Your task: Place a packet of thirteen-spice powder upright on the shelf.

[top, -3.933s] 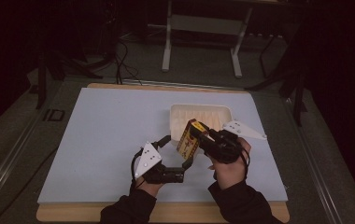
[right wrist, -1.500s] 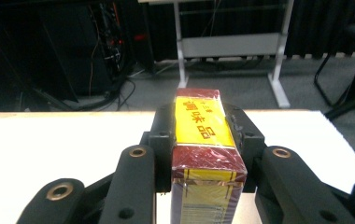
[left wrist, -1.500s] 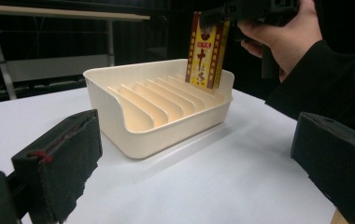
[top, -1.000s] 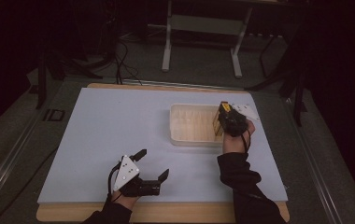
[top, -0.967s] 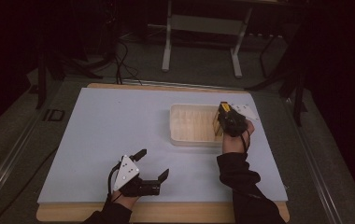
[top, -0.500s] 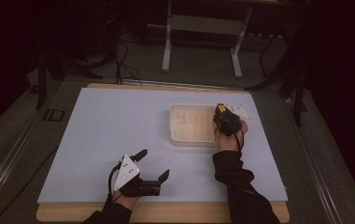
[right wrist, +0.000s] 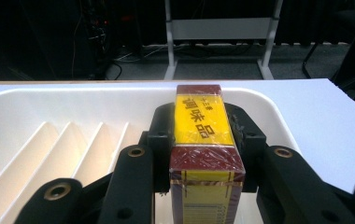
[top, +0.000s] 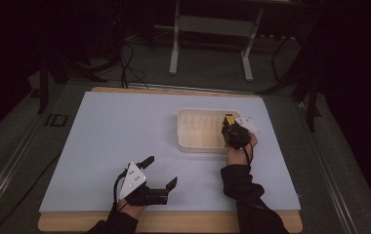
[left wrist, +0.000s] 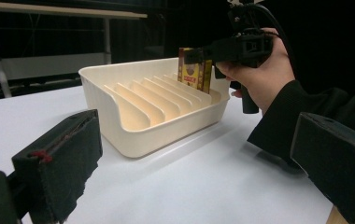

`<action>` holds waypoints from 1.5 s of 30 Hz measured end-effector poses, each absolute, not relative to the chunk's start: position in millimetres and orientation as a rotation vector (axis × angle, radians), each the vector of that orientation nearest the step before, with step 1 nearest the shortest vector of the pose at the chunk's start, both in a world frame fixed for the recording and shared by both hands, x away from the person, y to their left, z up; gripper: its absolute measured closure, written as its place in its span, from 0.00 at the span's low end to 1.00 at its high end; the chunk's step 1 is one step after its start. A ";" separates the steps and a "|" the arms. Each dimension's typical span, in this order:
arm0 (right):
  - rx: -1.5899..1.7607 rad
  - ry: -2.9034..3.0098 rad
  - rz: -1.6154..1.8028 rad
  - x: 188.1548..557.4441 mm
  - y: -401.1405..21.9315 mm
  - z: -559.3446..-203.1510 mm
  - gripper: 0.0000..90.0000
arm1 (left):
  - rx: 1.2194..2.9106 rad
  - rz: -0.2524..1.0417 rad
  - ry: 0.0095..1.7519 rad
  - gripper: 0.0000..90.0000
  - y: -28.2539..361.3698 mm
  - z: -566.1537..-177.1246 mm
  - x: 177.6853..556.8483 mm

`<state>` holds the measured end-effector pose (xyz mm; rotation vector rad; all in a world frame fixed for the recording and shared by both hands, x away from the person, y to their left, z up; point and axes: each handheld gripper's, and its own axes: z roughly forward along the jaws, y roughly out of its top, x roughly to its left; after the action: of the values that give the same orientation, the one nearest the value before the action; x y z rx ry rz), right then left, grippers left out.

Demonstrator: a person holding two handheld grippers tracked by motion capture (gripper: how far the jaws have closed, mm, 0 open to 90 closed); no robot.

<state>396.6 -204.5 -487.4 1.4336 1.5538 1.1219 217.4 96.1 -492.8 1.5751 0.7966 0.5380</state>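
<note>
A yellow and dark red box (right wrist: 201, 116) stands upright between the pads of my right gripper (right wrist: 200, 122), which is shut on it. The box (top: 229, 118) hangs low in the right end of a cream slotted tray (top: 193, 113). The left gripper view shows the box (left wrist: 192, 70) among the last dividers of the tray (left wrist: 119, 126), with the right hand behind it. My left gripper (top: 160, 170) rests near the table's front edge, open, with nothing between its jaws.
The table has a pale blue top (top: 115, 131) with a wooden front edge (top: 174, 225). A metal stand (top: 210, 29) and cables lie on the dark floor beyond the table. The tray's other slots (right wrist: 63, 140) hold nothing.
My right gripper has sunk with the box into the tray's right end. Nearly four seconds ago both grippers were near the front with the box; the left has since drawn back left.
</note>
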 end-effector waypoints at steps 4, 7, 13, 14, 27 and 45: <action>1.442 1.561 1.125 395.6 -207.1 -487.1 0.74 | 1.574 0.544 0.798 0.04 95.9 -492.3 217.1; 1.432 1.560 1.128 391.4 -207.2 -489.5 0.74 | 1.572 0.541 0.799 0.04 95.9 -492.4 217.4; 1.420 1.599 1.106 392.5 -207.7 -487.0 0.72 | 1.572 0.539 0.798 0.04 95.8 -492.4 217.9; 1.419 1.608 1.103 392.9 -207.8 -485.6 0.71 | 1.572 0.539 0.799 0.04 95.9 -492.5 218.2; 1.343 1.733 1.233 383.2 -216.4 -444.7 0.47 | 1.575 0.543 0.800 0.04 96.2 -491.8 218.2; 1.095 1.927 1.495 339.9 -231.8 -419.2 0.16 | 1.580 0.539 0.799 0.04 95.0 -492.3 219.0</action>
<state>339.9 -231.8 -419.2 1.0952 1.9273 1.4950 219.0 95.0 -492.3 1.5804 0.7986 0.5394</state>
